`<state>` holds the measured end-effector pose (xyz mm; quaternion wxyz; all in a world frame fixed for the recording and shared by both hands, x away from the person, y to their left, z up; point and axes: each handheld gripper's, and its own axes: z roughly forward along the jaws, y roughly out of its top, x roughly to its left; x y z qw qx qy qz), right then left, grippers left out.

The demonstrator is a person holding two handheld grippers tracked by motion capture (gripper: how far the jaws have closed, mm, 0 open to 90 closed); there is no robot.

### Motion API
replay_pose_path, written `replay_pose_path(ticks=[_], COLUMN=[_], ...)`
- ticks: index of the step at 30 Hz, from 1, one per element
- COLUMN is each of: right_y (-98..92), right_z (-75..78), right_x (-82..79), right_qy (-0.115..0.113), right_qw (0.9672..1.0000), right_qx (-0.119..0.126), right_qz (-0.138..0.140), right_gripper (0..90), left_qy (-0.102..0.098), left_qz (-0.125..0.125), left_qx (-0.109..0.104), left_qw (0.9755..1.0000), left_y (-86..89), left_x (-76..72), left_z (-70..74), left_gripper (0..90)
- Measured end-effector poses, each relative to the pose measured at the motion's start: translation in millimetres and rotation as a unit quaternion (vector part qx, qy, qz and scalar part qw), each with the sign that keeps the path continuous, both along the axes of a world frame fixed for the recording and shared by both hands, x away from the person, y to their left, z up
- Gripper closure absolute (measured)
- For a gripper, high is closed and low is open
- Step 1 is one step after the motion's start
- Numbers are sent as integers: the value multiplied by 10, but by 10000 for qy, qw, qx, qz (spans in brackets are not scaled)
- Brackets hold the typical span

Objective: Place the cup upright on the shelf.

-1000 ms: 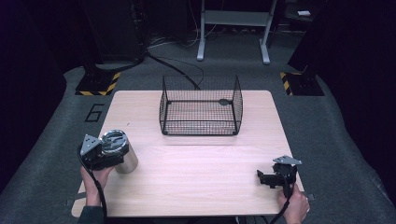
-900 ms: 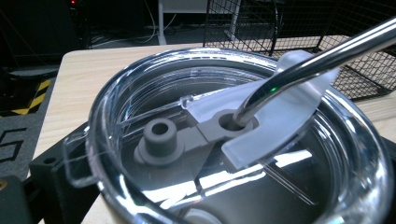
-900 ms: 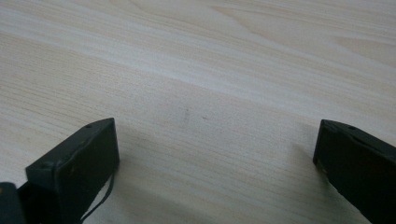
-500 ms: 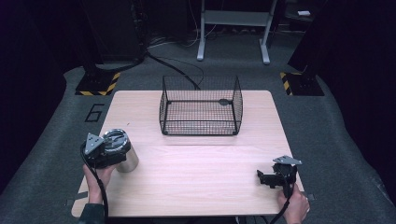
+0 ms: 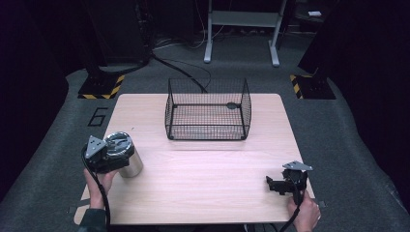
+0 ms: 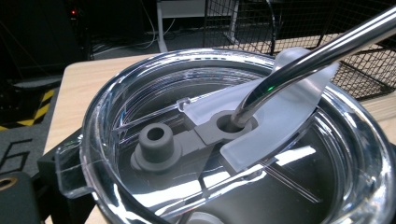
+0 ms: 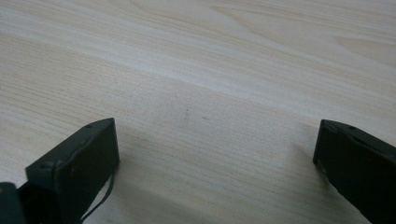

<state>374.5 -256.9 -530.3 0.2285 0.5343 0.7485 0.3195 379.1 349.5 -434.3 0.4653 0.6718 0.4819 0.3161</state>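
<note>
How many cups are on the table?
1. A shiny steel cup with a clear lid stands near the wooden table's left edge, at the left hand-held gripper. Nothing shows inside the black wire basket.

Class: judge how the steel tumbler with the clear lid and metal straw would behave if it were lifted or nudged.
The tumbler stands upright with smooth, shiny metal walls, so it is probably rigid and somewhat slippery. Being taller than wide, a high nudge might tip it and let it roll. The straw leans loosely through the lid, so it may shift.
</note>
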Motion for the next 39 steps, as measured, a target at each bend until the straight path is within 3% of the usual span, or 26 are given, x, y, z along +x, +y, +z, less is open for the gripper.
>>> replay_pose_path(ticks=[5, 9, 21, 39], right_y=[0, 0, -1, -1], right_z=[0, 0, 0, 0], right_x=[0, 0, 1, 1], right_qy=[1, -1, 2, 2], right_qw=[10000, 10000, 10000, 10000], right_qx=[0, 0, 1, 3], right_qz=[0, 0, 4, 2], right_gripper=[0, 0, 0, 0], left_qy=[5, 3, -43, -78], left_qz=[-155, -318, -549, -887], left_qx=[117, 31, 139, 199], left_qw=[9998, 9995, 9984, 9958], left_y=[-61, -103, -244, -508], left_x=[-9, 3, -5, 77], left_z=[78, 121, 266, 373], left_gripper=[36, 36, 36, 36])
